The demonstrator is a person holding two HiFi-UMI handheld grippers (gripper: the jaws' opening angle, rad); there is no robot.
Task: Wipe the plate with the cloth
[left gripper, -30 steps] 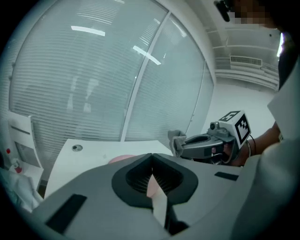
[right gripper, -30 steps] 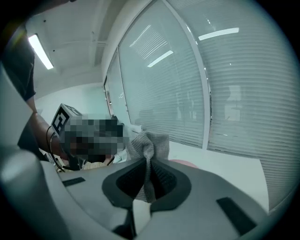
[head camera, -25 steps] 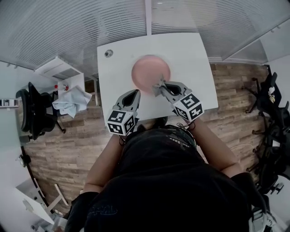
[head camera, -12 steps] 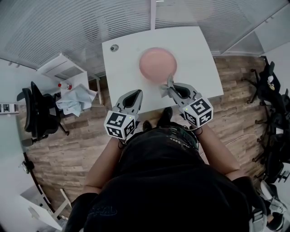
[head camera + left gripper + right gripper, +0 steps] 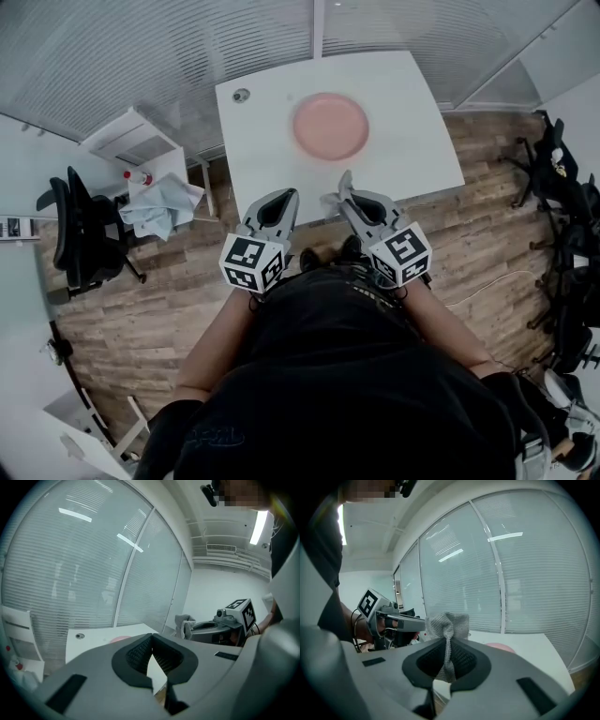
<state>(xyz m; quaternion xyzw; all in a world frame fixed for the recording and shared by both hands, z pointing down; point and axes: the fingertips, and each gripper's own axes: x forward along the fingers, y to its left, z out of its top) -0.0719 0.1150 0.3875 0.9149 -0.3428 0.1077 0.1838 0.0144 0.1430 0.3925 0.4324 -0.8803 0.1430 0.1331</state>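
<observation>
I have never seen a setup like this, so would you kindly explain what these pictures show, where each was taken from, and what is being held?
There is no robot here: a person holds a two-jaw tool in each hand. The downward picture comes from a camera on the person's head; the other two come from cameras riding on the tools, looking along their jaws. On the white table lies a pink plate. The right tool is shut on a grey cloth, which bunches up above its jaws. The left tool is shut with nothing in it. Both hover at the table's near edge, short of the plate. The cubes with square markers are parts of the tools.
</observation>
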